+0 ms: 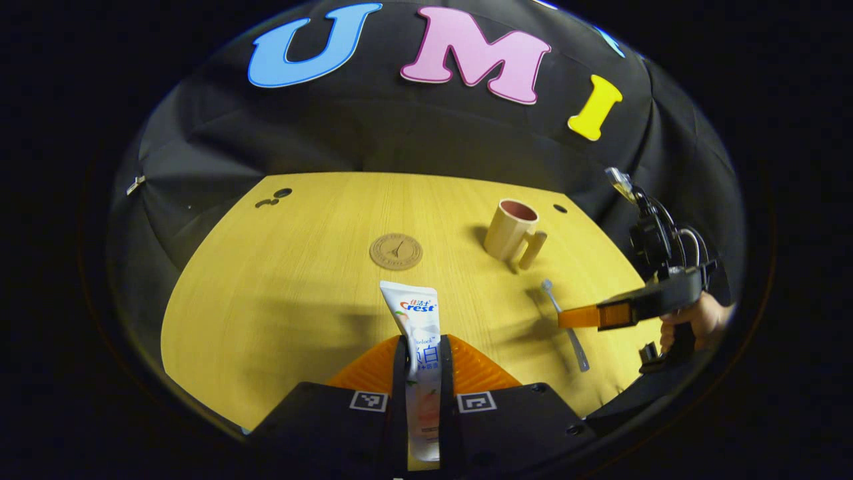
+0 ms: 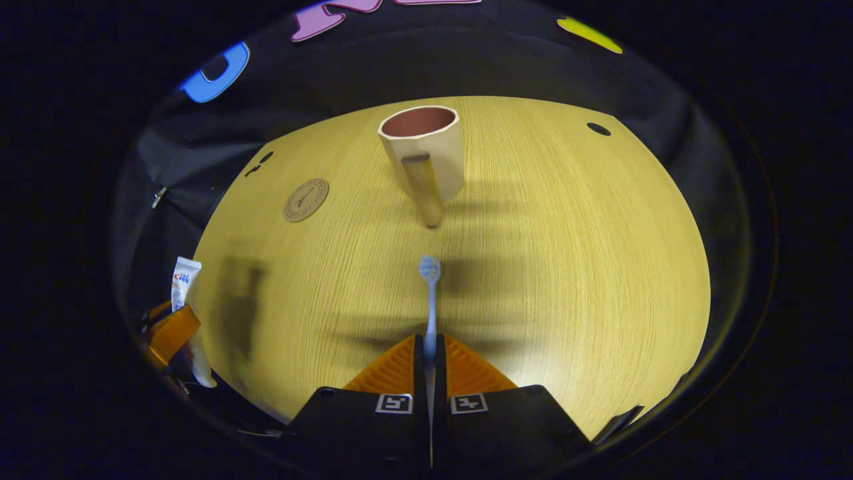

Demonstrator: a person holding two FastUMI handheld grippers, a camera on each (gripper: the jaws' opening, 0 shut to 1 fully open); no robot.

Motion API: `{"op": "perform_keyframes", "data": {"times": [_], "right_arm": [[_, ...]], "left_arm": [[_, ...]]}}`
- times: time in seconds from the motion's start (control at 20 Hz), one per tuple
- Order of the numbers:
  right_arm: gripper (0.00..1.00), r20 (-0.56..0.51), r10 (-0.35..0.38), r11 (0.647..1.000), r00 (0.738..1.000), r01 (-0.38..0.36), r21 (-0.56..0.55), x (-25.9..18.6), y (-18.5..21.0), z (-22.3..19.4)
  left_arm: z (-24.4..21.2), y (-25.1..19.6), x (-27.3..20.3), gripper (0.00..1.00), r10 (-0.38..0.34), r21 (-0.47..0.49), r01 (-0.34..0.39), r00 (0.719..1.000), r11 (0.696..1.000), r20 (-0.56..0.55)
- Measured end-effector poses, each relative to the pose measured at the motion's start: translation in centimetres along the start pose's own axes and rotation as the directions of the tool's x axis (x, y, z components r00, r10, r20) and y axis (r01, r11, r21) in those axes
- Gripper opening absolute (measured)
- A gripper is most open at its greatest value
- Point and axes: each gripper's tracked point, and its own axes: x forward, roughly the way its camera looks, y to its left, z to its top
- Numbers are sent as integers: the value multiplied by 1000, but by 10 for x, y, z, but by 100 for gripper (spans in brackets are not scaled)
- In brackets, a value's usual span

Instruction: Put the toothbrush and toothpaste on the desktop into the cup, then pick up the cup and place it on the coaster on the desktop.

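On the wooden tabletop (image 1: pixel 293 293), seen from the left gripper view, the left claw (image 1: pixel 422 363) is closed on the toothpaste (image 1: pixel 418 320), both fingers pressing the tube's sides, with the crimped end pointing forward past the fingertips and the cap end back between the fingers. Ahead of the tube lies the round coaster (image 1: pixel 396 251), flat and apart from everything else. To its right stands the cup (image 1: pixel 510 230), upright, handle turned toward the camera, well apart from the coaster. Nearer on the right, the toothbrush (image 1: pixel 566 323) shows with its head toward the cup, and the right claw (image 1: pixel 566 318) reaches across its handle from the right, carried by a hand (image 1: pixel 700 323) at the edge of the view. From the right gripper view, the right claw (image 2: pixel 430 357) is closed on the toothbrush (image 2: pixel 430 293), the fingers pressed together on the handle and the brush head projecting forward toward the cup (image 2: pixel 426 150); whether the brush rests on the tabletop (image 2: pixel 566 267) or is raised cannot be told. The cup's handle faces this camera, the coaster (image 2: pixel 306 199) lies to its left, and the left claw (image 2: pixel 170 330) with the toothpaste (image 2: pixel 183 283) shows at the far left edge
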Motion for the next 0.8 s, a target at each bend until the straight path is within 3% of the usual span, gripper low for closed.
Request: {"op": "perform_keyframes", "data": {"times": [0.35, 0.65, 0.7, 0.8], "right_arm": [[6, 122, 43, 999, 992, -46, 22, -31, -35, 41], [6, 179, 40, 998, 983, -49, 48, -47, -68, 60], [6, 185, 39, 997, 982, -51, 61, -48, -72, 61], [6, 190, 42, 995, 981, -58, 82, -52, -78, 63]], "left_arm": [[111, -63, 34, 23, -94, -8, 96, 982, 995, 163], [202, -125, 83, 23, -218, 7, 224, 939, 975, 266], [212, -132, 92, 28, -230, 13, 236, 933, 972, 278], [233, -146, 112, 23, -252, 46, 250, 920, 967, 299]]}}
